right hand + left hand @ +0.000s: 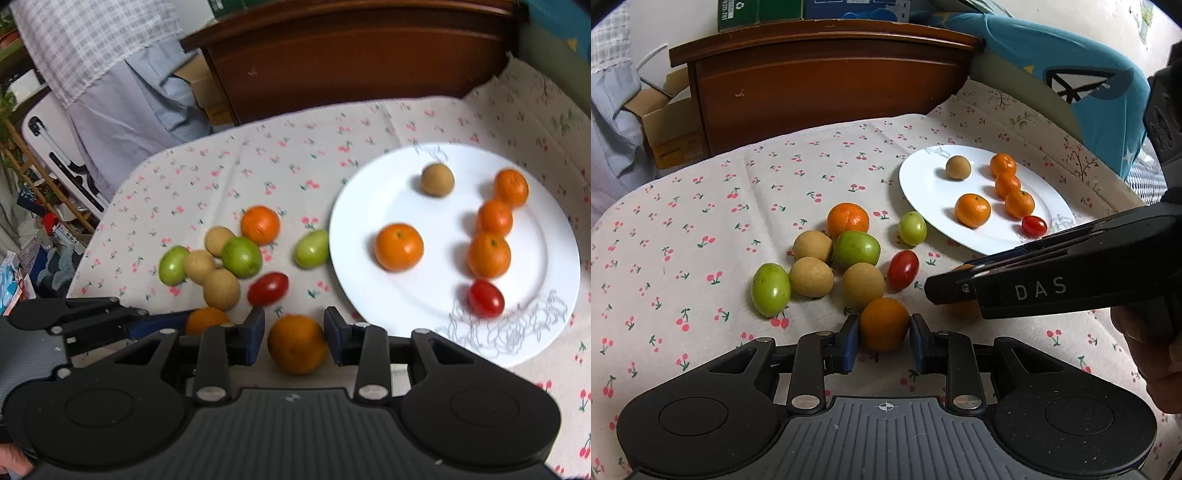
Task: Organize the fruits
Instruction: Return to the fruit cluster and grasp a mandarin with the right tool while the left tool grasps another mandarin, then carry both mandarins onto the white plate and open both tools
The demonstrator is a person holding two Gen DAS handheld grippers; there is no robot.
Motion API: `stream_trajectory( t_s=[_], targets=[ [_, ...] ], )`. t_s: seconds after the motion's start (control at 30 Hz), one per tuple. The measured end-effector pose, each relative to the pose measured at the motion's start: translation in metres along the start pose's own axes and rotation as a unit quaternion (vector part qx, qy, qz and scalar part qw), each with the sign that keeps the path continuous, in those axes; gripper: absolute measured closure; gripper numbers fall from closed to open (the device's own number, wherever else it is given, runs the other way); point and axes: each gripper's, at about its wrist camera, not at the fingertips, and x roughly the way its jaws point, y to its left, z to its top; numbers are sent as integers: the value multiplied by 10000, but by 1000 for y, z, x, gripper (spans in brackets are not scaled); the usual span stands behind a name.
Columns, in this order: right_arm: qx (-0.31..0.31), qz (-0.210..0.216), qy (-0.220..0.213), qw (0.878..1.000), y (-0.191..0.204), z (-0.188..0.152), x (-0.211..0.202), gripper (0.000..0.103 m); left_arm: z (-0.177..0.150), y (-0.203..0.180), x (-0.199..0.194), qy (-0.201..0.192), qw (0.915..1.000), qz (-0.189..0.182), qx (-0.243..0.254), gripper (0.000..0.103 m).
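Note:
My left gripper (884, 338) is shut on an orange (884, 328) low over the cherry-print cloth. My right gripper (294, 338) has its pads around another orange (297, 343) with a small gap on each side; it also shows from the side in the left wrist view (945, 291). A white plate (923, 184) holds several oranges, a brown longan (958, 167) and a cherry tomato (1034, 226). On the cloth lie an orange (847, 219), three green fruits, three brown longans and a red tomato (903, 269).
A brown wooden headboard (827, 85) stands behind the table. A teal cushion (1082, 81) lies at the back right. A cardboard box (668, 122) sits on the left beyond the table edge. The plate (554, 266) lies to the right of the loose fruit.

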Motion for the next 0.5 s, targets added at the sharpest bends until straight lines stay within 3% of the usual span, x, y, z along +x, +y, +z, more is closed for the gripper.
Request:
stream_trajectory(
  t_s=[0.5],
  targets=[
    [44, -15, -3, 10000, 0, 0, -6, 70, 2, -3, 1, -34, 10000, -1, -22, 77]
  ],
)
